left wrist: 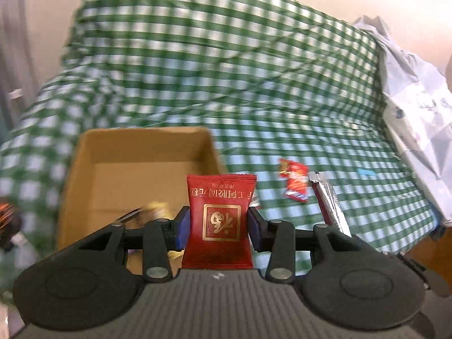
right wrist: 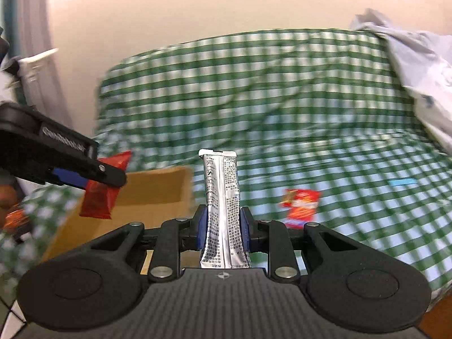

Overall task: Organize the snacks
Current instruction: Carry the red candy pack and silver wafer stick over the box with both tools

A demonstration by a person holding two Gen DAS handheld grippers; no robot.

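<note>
The left gripper [left wrist: 219, 223] clenches a dark red packet [left wrist: 220, 220], and the cardboard box [left wrist: 135, 169] opens just to its left in the frame. The right gripper [right wrist: 223, 226] clamps a silver stick pack [right wrist: 221, 206] upright; here the box sits lower left, probably farther away.

Soft even light; background motion-blurred; fisheye bending at edges.
</note>
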